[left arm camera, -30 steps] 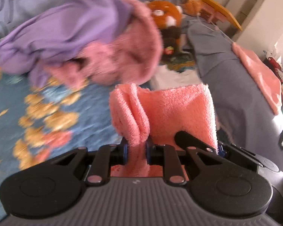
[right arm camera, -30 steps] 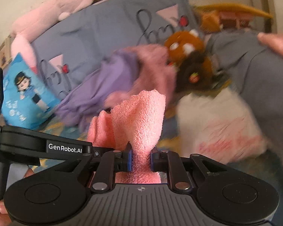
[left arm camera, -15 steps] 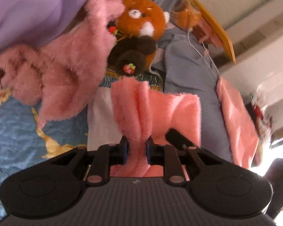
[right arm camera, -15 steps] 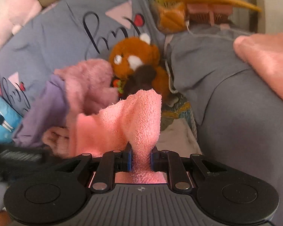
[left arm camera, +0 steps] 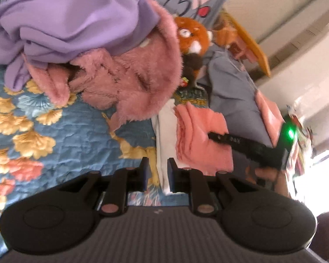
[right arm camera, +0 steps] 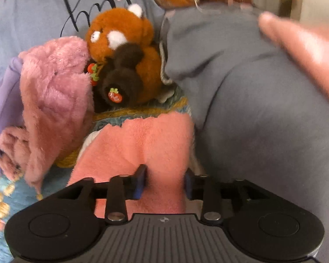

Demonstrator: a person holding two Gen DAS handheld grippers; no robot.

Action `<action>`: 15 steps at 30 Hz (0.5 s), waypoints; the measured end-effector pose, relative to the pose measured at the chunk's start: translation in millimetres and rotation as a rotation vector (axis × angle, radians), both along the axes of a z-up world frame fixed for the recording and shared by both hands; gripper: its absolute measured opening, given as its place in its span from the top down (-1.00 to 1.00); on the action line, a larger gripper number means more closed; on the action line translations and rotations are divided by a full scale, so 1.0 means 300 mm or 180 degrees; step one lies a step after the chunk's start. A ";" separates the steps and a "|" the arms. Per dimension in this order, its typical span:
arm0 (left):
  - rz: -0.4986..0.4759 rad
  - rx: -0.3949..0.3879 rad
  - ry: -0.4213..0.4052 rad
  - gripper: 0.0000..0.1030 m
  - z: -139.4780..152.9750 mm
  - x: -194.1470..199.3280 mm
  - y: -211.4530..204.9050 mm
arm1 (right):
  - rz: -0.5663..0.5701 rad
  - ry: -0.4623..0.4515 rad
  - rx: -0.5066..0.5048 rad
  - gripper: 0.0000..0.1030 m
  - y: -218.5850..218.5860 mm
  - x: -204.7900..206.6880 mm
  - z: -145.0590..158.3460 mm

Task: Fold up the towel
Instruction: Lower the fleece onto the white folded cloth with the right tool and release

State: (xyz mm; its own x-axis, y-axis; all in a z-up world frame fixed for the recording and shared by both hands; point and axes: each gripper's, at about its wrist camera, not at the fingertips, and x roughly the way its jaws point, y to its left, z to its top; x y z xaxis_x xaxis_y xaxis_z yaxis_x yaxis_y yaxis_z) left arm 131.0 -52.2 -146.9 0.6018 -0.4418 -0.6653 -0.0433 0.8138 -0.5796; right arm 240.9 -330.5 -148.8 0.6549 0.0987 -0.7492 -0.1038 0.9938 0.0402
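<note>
on the far left of the left wrist view the blue quilted bedspread with yellow and coral flowers (left arm camera: 61, 135) is seen, and above it a crumpled lilac cloth (left arm camera: 65, 19) is draped over a fluffy dusty-pink fleece garment (left arm camera: 129, 81). moving right, the left gripper (left arm camera: 156, 174) is held low over the bed with its jaws parted and nothing between them; only a strip of flat white cloth (left arm camera: 164, 131) is framed in the gap beyond. just right of that strip the folded salmon-pink terry towel (left arm camera: 199, 138) is laid on the bed, in stacked layers with a neat left edge. the right gripper (left arm camera: 217, 137) is seen reaching onto the towel from the right side.

in the right wrist view the same pink fleece garment (right arm camera: 52, 92) sits at left, an orange-brown plush toy (right arm camera: 125, 54) with small strawberries is behind the towel (right arm camera: 142, 140), and a grey sheet-covered mound (right arm camera: 263, 109) fills the right. the right gripper (right arm camera: 163, 183) is spread wide, with a soft ridge of towel sitting loosely between the pads; a firm clamp is not shown.

the fold looks close to done and the release appears under way. for a clean finish, the right gripper is best lifted straight up and back so the pile is not snagged and the top layer is not dragged. the left gripper is best kept clear of the layered edge. a light press along the crease may be wanted.
</note>
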 end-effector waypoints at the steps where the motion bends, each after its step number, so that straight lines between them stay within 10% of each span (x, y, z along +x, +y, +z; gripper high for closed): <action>1: -0.0048 0.0022 -0.0050 0.63 0.003 -0.030 -0.005 | -0.0010 -0.0087 -0.0105 0.16 0.004 -0.011 0.014; 6: -0.0188 -0.0056 -0.0057 0.63 -0.039 -0.156 -0.020 | -0.0041 -0.0568 -0.0415 0.12 0.021 -0.097 0.081; 15: -0.0194 -0.0053 0.0196 0.63 -0.155 -0.240 -0.009 | 0.1238 -0.0961 -0.1014 0.11 0.231 -0.309 0.019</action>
State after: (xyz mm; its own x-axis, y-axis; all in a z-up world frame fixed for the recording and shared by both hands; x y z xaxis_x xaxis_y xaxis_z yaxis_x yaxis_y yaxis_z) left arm 58.9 -54.8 -193.5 0.5316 -0.4876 -0.6926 -0.0301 0.8063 -0.5908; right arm 148.2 -261.3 -143.3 0.8047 0.1751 -0.5673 -0.4238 0.8386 -0.3423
